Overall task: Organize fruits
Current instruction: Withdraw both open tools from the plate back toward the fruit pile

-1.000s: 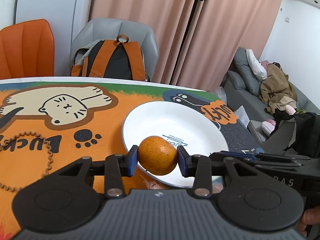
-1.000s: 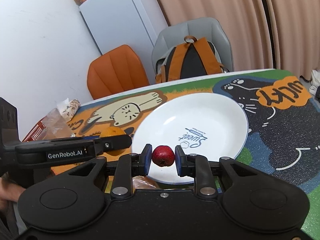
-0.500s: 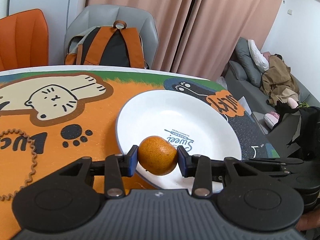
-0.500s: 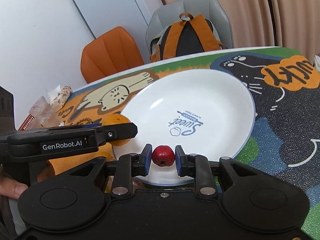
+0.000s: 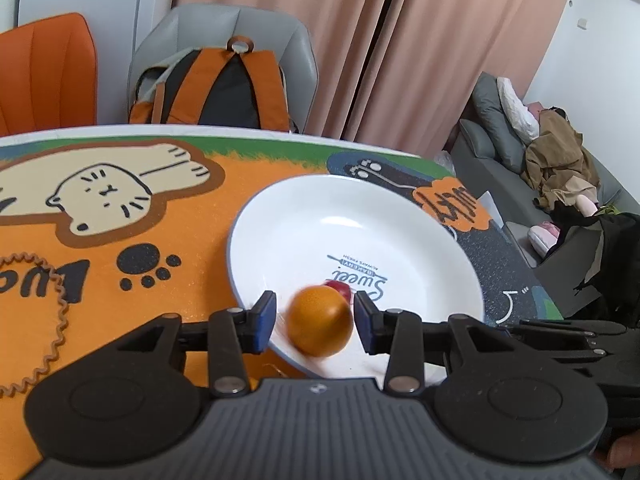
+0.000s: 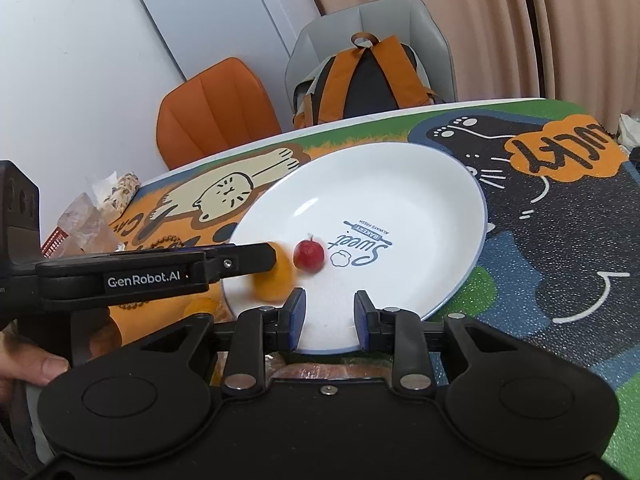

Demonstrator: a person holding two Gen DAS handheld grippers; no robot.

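Plate (image 6: 400, 184): white, printed, centre frame on the cat mat; likely the collecting spot for fruit.
Left gripper (image 5: 315, 322): jaws parted over the plate's near rim, gripping nothing.
Right gripper (image 6: 330, 316): jaws apart, empty, low centre.
Orange (image 5: 320, 321): blurred, loose between the left jaws, seemingly dropping.
Red fruit (image 6: 308, 255): small, stemmed, glossy, lying beside the print.

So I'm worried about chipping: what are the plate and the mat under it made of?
The plate looks like glazed ceramic or melamine: glossy white, bright highlights, thin blue rim, printed logo. The mat looks like soft, matte printed fabric with a speckled, fuzzy texture, so likely cushioning.
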